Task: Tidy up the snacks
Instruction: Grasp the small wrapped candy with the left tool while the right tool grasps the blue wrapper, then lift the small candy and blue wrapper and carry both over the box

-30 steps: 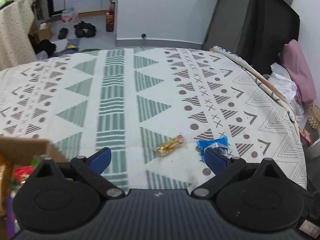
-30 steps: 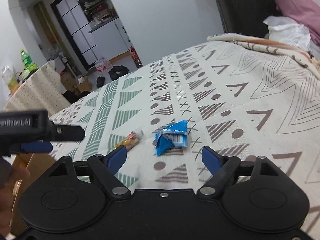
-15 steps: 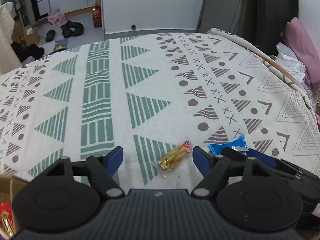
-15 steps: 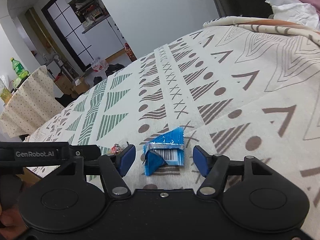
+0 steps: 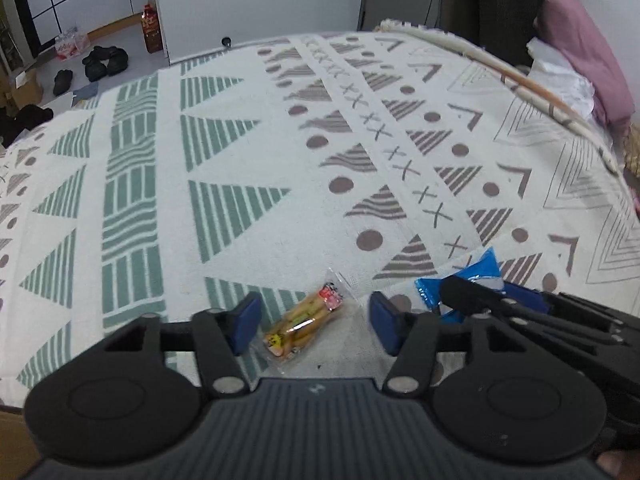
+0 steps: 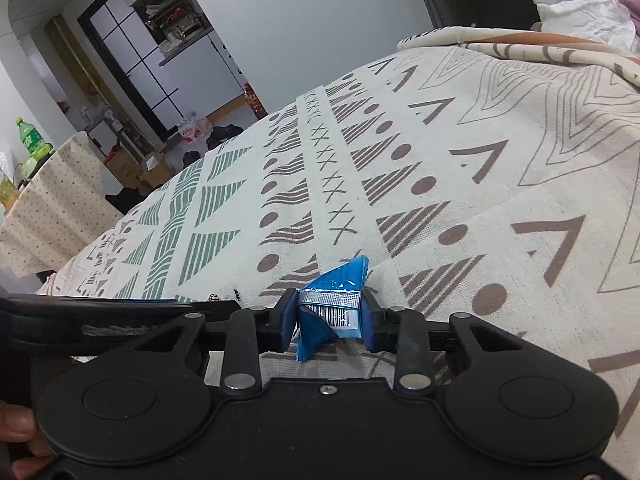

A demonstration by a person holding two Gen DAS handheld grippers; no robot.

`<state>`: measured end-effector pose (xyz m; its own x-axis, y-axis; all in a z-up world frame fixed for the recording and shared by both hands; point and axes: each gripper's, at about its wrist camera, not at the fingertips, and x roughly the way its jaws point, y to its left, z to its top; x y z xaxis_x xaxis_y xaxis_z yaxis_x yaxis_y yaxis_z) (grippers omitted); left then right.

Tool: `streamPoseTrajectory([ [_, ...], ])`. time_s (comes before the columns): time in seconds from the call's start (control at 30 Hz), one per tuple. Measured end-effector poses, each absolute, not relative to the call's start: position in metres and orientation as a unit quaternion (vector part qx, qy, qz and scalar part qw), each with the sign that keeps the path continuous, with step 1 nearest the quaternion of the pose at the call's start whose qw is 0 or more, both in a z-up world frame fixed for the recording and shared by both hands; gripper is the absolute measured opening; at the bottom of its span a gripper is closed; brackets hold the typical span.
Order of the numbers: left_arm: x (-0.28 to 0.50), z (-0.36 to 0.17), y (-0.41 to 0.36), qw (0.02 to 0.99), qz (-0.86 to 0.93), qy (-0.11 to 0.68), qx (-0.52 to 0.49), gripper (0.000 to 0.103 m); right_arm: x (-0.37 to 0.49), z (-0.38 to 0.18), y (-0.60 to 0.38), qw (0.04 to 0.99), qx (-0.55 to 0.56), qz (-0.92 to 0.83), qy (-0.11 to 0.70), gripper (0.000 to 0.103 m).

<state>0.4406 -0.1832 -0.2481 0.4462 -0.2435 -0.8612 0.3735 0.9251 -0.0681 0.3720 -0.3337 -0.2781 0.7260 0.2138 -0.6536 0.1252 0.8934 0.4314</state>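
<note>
A clear packet of yellow snack sticks (image 5: 306, 322) lies on the patterned cloth (image 5: 280, 160). My left gripper (image 5: 315, 322) is low over it with a blue pad on each side. Its jaws are closing, and gaps still show between pads and packet. To its right lies a crumpled blue packet (image 5: 482, 274) with my right gripper (image 5: 486, 298) on it. In the right wrist view the blue packet (image 6: 334, 300) sits pinched between the pads of the right gripper (image 6: 329, 318), whose jaws are still closing. A person's fingers (image 6: 16, 428) show at the lower left.
A cardboard box corner (image 5: 10, 440) shows at the lower left. Beyond the cloth's far edge lie shoes (image 5: 104, 62) and a bottle (image 5: 152, 28) on the floor. Pink fabric (image 5: 588, 48) and white plastic lie at the right. A dotted tablecloth (image 6: 48, 208) hangs at the left.
Both grippers came down toward the cloth and narrowed. The left now straddles the stick packet, and the right went from wide open around the blue packet to pinching it.
</note>
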Motion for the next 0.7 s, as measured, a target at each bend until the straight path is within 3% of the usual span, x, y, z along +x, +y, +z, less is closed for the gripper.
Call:
streamPoseTrajectory([
  [0.13,0.437,-0.256,-0.186,0.849,-0.177,0.492,0.074,0.052,0.369,-0.278,-0.335,0.901,0.226,0.023,0.370,0.032],
  [0.23,0.435,-0.253,-0.186,0.855,-0.160,0.487,0.076,0.037,0.367,-0.277,-0.336,0.899,0.230,0.021,0.371,0.032],
  [0.3,0.433,-0.250,-0.183,0.855,-0.148,0.491,0.071,0.017,0.364,-0.275,-0.336,0.899,0.232,0.020,0.372,0.032],
  [0.7,0.398,-0.201,-0.138,0.870,-0.098,0.484,-0.003,0.017,0.347,-0.242,-0.318,0.907,0.232,0.055,0.346,0.032],
])
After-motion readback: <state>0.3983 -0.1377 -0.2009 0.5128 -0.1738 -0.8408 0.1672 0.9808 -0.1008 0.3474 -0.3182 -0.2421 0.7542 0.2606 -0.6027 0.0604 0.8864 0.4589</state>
